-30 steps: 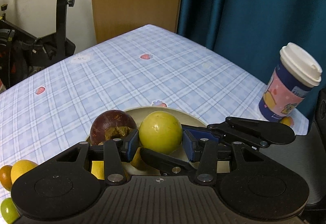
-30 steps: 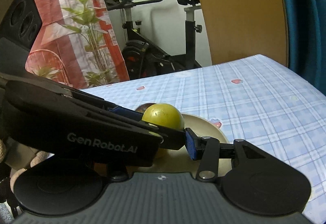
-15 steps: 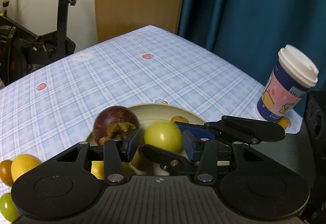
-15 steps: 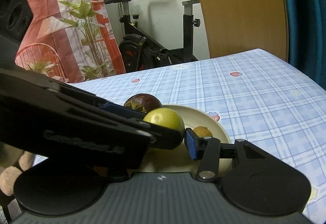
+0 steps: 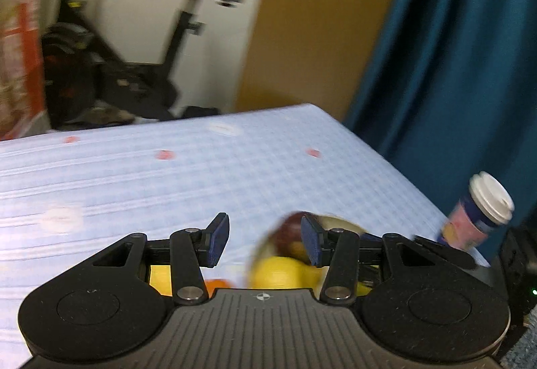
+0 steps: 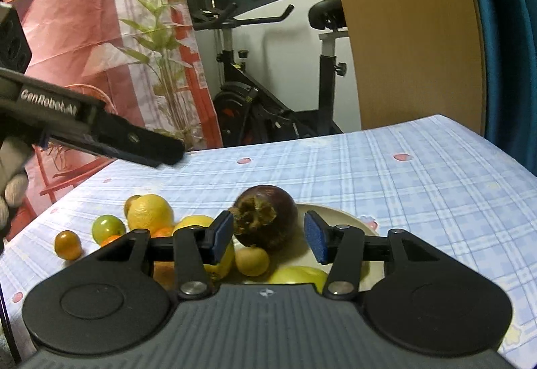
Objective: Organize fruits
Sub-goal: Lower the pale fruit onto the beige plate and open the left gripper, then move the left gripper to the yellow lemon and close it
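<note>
The right gripper (image 6: 268, 239) stands with its blue-padded jaws apart and empty, just short of a round dark purple fruit (image 6: 265, 218) on the cream plate (image 6: 345, 218). A small tan fruit (image 6: 251, 261) and a yellow-green fruit (image 6: 298, 275) lie below its jaws, with loose lemons and oranges on the checked cloth to its left. The left gripper (image 5: 265, 239) also gapes empty, raised over the cloth, the plate low at its right finger.

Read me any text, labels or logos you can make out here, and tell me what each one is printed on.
"GenRobot.AI": white lettering on the side of the left gripper, seen from the right wrist view.
The cup: its printed sleeve is too blurred to read.
The bike: a small yellow mark on the frame, too small to read.
Nothing else readable.
</note>
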`<state>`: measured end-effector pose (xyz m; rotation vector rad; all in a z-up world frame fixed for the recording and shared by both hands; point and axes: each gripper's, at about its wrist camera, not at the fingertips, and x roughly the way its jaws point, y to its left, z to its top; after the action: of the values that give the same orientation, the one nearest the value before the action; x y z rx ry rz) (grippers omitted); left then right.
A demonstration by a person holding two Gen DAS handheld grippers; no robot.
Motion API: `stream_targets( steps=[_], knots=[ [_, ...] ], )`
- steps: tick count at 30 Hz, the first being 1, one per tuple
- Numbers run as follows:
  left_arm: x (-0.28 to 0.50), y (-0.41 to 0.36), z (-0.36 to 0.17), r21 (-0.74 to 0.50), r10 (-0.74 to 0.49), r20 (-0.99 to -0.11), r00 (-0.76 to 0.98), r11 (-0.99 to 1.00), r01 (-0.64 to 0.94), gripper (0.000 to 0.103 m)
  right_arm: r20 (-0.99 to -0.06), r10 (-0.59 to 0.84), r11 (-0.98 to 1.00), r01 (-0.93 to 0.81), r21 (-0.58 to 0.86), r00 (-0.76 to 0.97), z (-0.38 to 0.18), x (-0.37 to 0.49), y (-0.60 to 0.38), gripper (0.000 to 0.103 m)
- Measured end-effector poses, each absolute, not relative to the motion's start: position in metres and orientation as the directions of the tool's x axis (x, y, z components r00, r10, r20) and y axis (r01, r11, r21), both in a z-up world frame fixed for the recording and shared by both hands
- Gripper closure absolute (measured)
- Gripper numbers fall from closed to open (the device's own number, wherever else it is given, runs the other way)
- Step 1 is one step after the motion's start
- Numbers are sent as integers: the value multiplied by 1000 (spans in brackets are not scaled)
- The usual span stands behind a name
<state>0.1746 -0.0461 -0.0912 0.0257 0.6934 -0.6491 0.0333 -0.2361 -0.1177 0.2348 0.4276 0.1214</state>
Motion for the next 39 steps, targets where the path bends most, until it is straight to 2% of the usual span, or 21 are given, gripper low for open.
stream_targets(
  steps=[5,13,21,26,29,32,39],
  knots=[
    [183,-8,-83,-177,-475,-596,647,864,471,53,-394,180,968,-91,234,901,-115,34,-227,52],
    [187,13,-87,-201,-440,-616,653,889,411,53,-398,231,968,-170,183,888,-100,40,-203,52],
    [197,7,-115,-287,-479,-671,566,871,398,54,-491,354,935,-300,188,796,-81,86,-160,52],
    [202,17,-125,-386,-500,-688,527,866,318,55,-581,381,912,-397,107,719,-89,116,-126,53],
    [202,16,-126,-391,-501,-700,509,865,314,55,-609,389,906,-408,116,691,-95,130,-117,53],
    [205,14,-129,-405,-498,-720,483,867,290,55,-638,388,906,-403,131,665,-102,142,-110,48],
    [212,13,-136,-396,-464,-744,481,886,242,54,-678,378,909,-390,144,630,-109,162,-106,43]
  ],
)
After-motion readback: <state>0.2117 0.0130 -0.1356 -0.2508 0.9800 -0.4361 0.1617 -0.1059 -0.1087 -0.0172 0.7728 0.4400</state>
